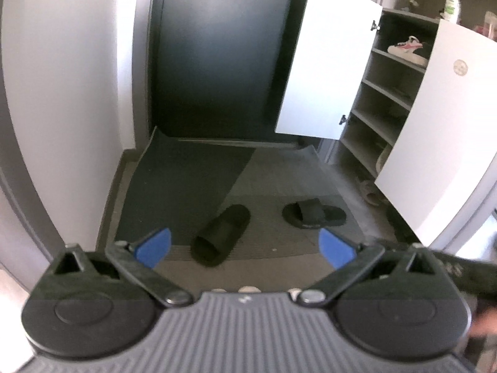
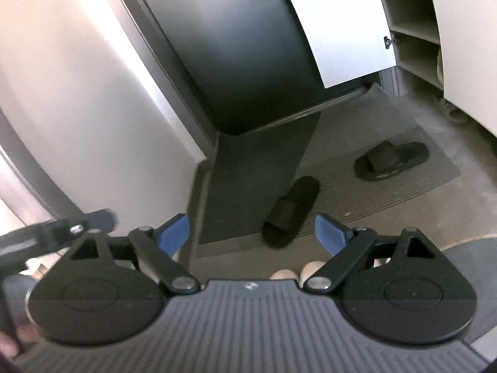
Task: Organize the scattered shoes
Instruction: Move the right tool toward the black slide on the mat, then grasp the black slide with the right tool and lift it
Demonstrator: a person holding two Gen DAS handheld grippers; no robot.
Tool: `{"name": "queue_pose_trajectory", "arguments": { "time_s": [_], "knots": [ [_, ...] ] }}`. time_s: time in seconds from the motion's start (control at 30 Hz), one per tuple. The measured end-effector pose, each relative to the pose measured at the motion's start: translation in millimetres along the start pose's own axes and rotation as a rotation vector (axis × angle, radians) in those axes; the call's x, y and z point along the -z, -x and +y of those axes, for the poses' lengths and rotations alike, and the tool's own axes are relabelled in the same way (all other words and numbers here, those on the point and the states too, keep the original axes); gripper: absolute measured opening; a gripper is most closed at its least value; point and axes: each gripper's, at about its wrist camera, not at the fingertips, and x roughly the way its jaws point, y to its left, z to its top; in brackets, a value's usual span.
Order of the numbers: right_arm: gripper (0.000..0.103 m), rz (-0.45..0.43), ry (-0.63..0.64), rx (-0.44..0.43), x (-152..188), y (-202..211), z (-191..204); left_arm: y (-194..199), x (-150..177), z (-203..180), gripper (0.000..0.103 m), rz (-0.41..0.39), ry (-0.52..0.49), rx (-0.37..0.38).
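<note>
You hold your left gripper (image 1: 245, 247) and right gripper (image 2: 252, 233) high, tilted floorward, fingers spread and empty, above two black slides (image 1: 221, 233) (image 1: 314, 214) at twelve and one o'clock on the doormat (image 1: 279, 174).

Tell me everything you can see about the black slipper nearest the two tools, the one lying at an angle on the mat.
The nearer black slipper is an open-toe slide, all black, with one broad strap across the top and what looks like a soft foam or rubber sole. It lies flat, sole down, on the grey ribbed floor mat, angled diagonally, half in the door's shadow. Nothing touches it except the mat. Its partner lies apart, to its right. Both tools are open above, holding nothing.
</note>
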Motion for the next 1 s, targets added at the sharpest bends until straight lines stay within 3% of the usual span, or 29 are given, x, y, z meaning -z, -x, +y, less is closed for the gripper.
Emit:
{"name": "queue_pose_trajectory", "arguments": {
  "time_s": [0.1,0.23,0.33,0.4,0.43,0.57,0.8,1.0],
  "knots": [
    [0.09,0.08,-0.022,0.007,-11.8,-39.5,-8.7,-2.7,-2.0,6.0,0.103,0.007,0.017,-0.006],
    [0.09,0.126,0.052,0.058,-25.2,-94.5,-10.7,-7.6,-4.7,14.2,0.103,0.026,0.047,-0.011],
    [0.09,0.116,0.233,0.043,-36.8,-139.1,-0.9,-11.9,-8.5,23.4,0.103,0.031,0.084,-0.031],
    [0.09,0.121,0.457,-0.005,-38.6,-177.6,7.2,-15.8,-11.4,30.0,0.103,0.034,0.115,-0.047],
    [0.09,0.12,0.495,-0.009,-38.7,-183.1,8.5,-17.9,-12.8,33.3,0.103,0.037,0.131,-0.055],
    [0.09,0.128,0.939,-0.054,-8.7,-229.5,20.1,-33.8,-18.2,38.4,0.103,0.054,0.16,-0.093],
    [0.09,0.304,1.221,-0.1,28.9,-334.5,0.2,-85.1,-23.7,31.1,0.103,0.14,0.181,-0.133],
    [0.09,0.359,1.4,-0.115,47.7,-409.8,-23.1,-137.6,-24.1,31.9,0.103,0.227,0.19,-0.172]
  ]
}}
